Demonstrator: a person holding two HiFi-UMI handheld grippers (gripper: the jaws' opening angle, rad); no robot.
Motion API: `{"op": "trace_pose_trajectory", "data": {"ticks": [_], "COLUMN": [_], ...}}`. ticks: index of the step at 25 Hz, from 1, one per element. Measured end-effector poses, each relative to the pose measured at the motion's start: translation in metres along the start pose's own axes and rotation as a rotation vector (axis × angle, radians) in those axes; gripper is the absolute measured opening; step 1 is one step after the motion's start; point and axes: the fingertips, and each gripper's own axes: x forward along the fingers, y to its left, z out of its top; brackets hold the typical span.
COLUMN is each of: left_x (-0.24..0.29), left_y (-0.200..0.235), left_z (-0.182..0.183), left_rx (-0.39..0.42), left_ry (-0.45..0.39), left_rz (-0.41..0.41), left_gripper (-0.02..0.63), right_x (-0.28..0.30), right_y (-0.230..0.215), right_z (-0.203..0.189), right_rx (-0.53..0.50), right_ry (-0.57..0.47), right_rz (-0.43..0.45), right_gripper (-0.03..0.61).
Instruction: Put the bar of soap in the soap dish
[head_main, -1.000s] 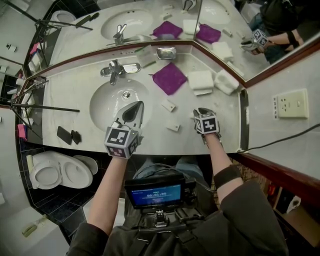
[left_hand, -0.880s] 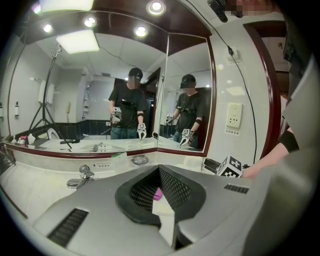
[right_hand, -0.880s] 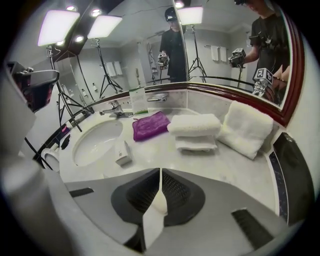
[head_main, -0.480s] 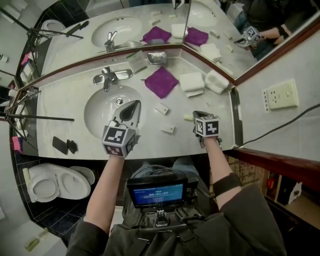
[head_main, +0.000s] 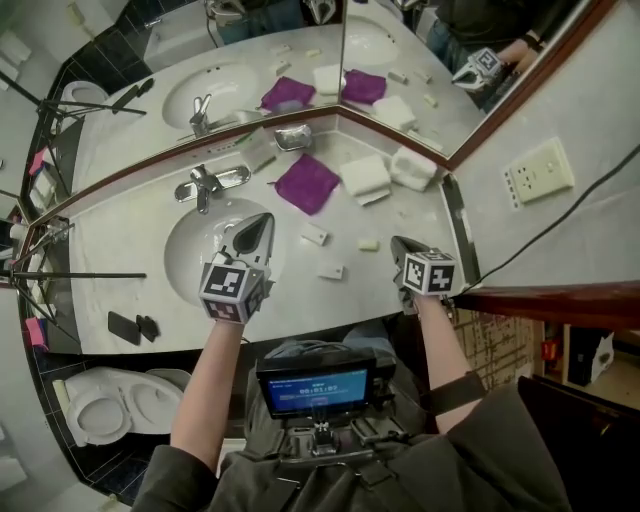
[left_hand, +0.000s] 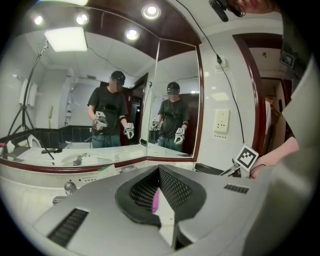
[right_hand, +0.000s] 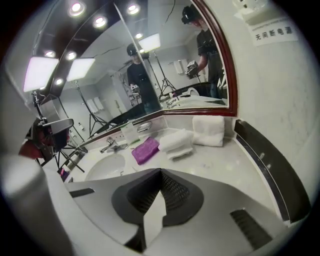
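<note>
Head view: left hand-held gripper (head_main: 260, 224) and right hand-held gripper (head_main: 400, 244) both closed, holding nothing; a bar of soap (head_main: 368, 243) lies just left of the right one.

Sink (head_main: 190, 245) set in the left of the counter (head_main: 130, 235), tap (head_main: 205, 183) behind it. Dish (head_main: 292, 137) at the back against the mirror (head_main: 250, 60) corner, cloth (head_main: 305, 182) just before it, two towels (head_main: 365, 177) to the right. Three bars (head_main: 331, 271) scattered right of the sink, before the cloth. Socket (head_main: 540, 172) on the right wall.
</note>
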Motion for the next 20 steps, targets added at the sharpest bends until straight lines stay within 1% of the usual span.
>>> {"op": "trace_pose_trajectory", "data": {"ticks": [3, 6, 9, 12, 17, 20], "left_x": [0.002, 0.003, 0.001, -0.001, -0.002, -0.003], "left_y": [0.001, 0.001, -0.001, -0.005, -0.008, -0.009], "left_z": [0.005, 0.008, 0.012, 0.019, 0.020, 0.019], "left_rx": [0.012, 0.032, 0.066, 0.077, 0.128, 0.134], "left_ry": [-0.003, -0.004, -0.010, -0.029, -0.042, -0.038], "left_rz": [-0.016, -0.033, -0.060, -0.083, -0.098, -0.119], "left_gripper": [0.005, 0.005, 0.005, 0.005, 0.005, 0.005], "right_x": [-0.016, -0.023, -0.025, -0.024, -0.022, -0.022], "right_y": [-0.001, -0.003, -0.006, -0.006, -0.002, 0.004], "right_z": [0.002, -0.006, -0.023, -0.036, -0.042, -0.043], "right_rx": [0.048, 0.079, 0.114, 0.142, 0.167, 0.173], "right_ry": [-0.042, -0.058, -0.049, -0.038, -0.029, -0.034], "right_rz": [-0.008, -0.024, -0.044, -0.050, -0.051, -0.055], "right_gripper": [0.005, 0.006, 0.006, 0.006, 0.006, 0.006]}}
